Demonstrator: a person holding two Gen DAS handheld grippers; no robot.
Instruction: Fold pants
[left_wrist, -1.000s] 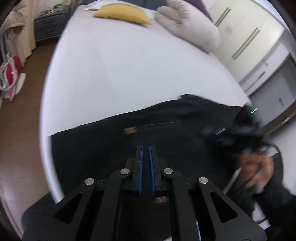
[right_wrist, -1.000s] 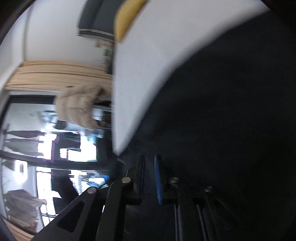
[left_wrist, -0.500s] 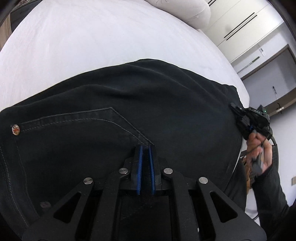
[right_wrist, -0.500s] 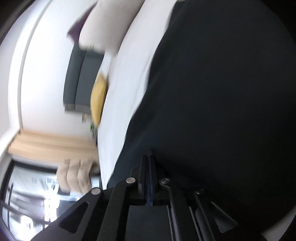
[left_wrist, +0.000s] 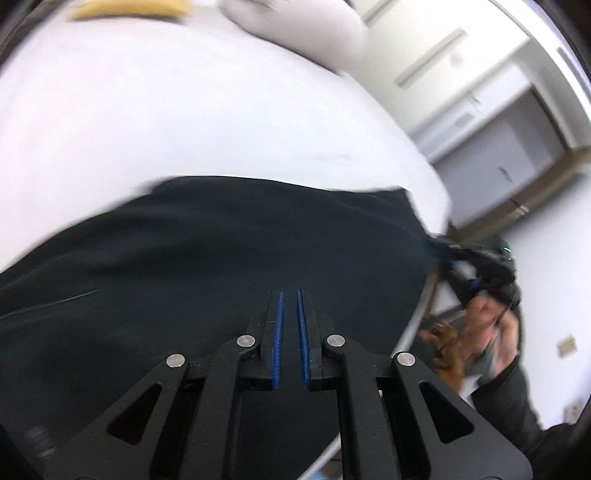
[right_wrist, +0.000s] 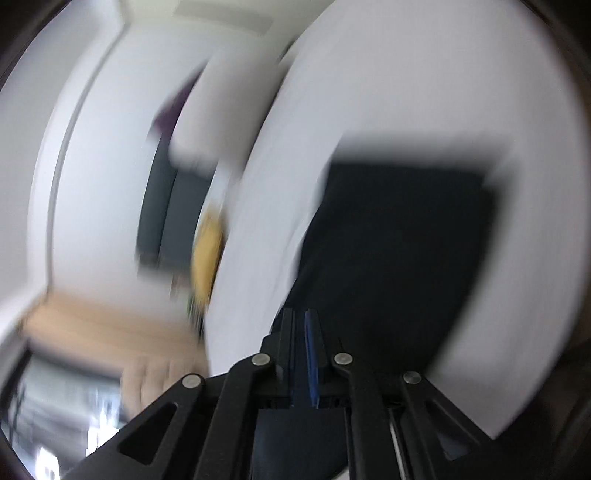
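Both grippers tilt down over the black pants (left_wrist: 229, 251), left gripper (left_wrist: 290, 295) pressed together, right gripper (right_wrist: 300, 314) apparently opening, empty.

The pants (left_wrist: 229, 258) were plain black, lying on a white bed (left_wrist: 184, 122). A pillow (left_wrist: 129, 7) was mustard yellow, another (left_wrist: 295, 37) off-white. The left hand-held gripper (left_wrist: 290, 295) was black with blue pads (left_wrist: 279, 332). Wardrobe doors (left_wrist: 443, 48) were white.
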